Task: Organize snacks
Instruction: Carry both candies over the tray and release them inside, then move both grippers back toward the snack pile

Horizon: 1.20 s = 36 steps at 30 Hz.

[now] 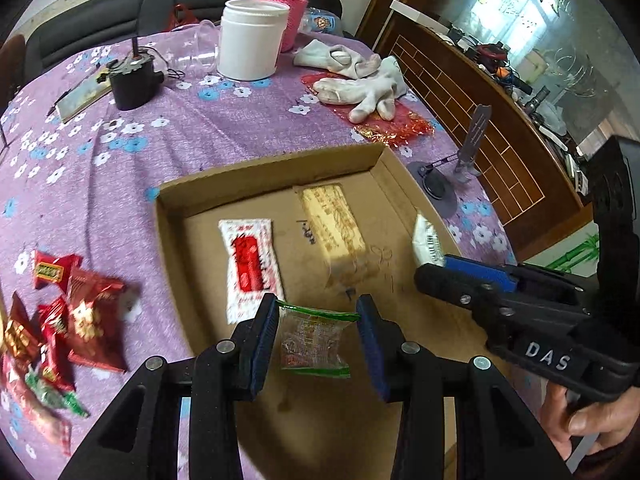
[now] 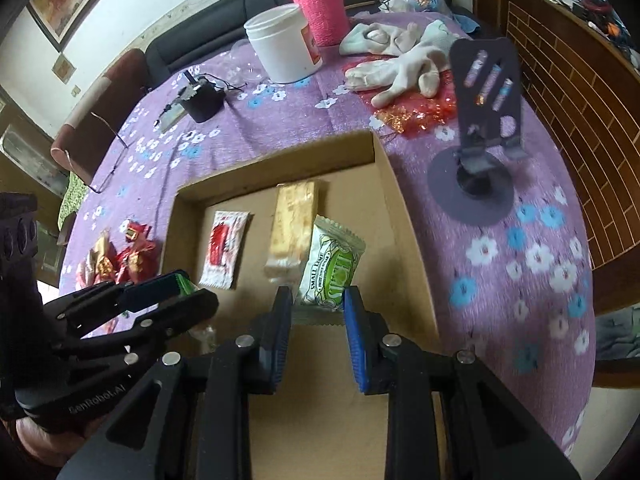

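My left gripper (image 1: 317, 334) squeezes a clear green snack (image 1: 314, 342); my right gripper (image 2: 316, 320) pinches a lime packet (image 2: 334, 270) over the box's (image 2: 404, 216) near edge.

Cardboard box (image 1: 400, 184): matt brown, plain walls, scuffed floor. Tablecloth (image 1: 224, 128): purple woven cloth, matt, flower print. Clear green-edged packet (image 1: 314, 342): thin glossy plastic film, crinkled. White-and-green packet (image 2: 332, 268): smooth wrapper, slight sheen. Red packets (image 1: 86, 320) beside box: shiny foil-like wrapping. White-and-red sachet (image 1: 250, 268): dull finish. White jar (image 1: 252, 40): smooth plastic, satin. Pink sleeve (image 2: 322, 14): knitted, rough. Gloves (image 1: 360, 88): soft white knit cloth. Left gripper (image 1: 316, 336): matt black plastic, ribbed blue pads (image 1: 266, 344), bright metal pins.
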Tool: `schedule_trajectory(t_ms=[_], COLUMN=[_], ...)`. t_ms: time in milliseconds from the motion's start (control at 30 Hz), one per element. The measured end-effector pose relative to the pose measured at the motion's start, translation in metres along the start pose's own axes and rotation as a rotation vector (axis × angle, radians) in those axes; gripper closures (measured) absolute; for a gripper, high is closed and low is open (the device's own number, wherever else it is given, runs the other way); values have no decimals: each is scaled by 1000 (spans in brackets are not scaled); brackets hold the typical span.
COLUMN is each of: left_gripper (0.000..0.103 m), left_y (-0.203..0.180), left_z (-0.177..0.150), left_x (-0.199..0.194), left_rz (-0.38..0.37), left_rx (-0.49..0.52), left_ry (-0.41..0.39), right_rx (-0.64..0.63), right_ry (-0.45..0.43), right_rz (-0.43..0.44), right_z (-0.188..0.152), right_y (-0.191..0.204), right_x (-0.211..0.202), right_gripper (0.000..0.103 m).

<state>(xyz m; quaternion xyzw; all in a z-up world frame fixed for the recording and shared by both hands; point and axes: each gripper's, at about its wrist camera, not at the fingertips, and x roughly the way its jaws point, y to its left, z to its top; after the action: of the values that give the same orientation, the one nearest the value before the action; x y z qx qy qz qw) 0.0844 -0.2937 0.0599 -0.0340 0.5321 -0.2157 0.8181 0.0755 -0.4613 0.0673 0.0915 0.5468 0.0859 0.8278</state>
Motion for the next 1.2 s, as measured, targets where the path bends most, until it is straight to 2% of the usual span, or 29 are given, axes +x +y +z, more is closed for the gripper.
schedule_trajectory(t_ms=[267,567,633,733,967,1000,1067,1200], left_gripper=[61,61,58,44,44,44,44,44], left_y=[0,5,6,6,5,5,6,15], left_z=[4,5,5,5,1,0,-5,-16], left_x=[17,18,18,14,-1,-6,-16,-36], left_rz=[16,18,9,1,-18,-25,-25,-28], left_rx=[-16,-36,-41,-53,-66,-69,-67,-83], left_ry=[-6,-13,-12,-23,-41,-47,-62,-88], right_rx=[-10,-13,2,15,44,44,47,53], right_ry=[39,39,31,17,-22,-28,-42,-31], right_rz=[-2,-20,-10,-3,27,36,45,81], right_z=[10,13,12,11,3,1,-6,-17], right_y=[-5,-6,-8,-10,-6,-4,2,15], right_x=[26,34,32,25,-2,-6,-15,-17], right_gripper=[78,77,77,77,77,76,66,65])
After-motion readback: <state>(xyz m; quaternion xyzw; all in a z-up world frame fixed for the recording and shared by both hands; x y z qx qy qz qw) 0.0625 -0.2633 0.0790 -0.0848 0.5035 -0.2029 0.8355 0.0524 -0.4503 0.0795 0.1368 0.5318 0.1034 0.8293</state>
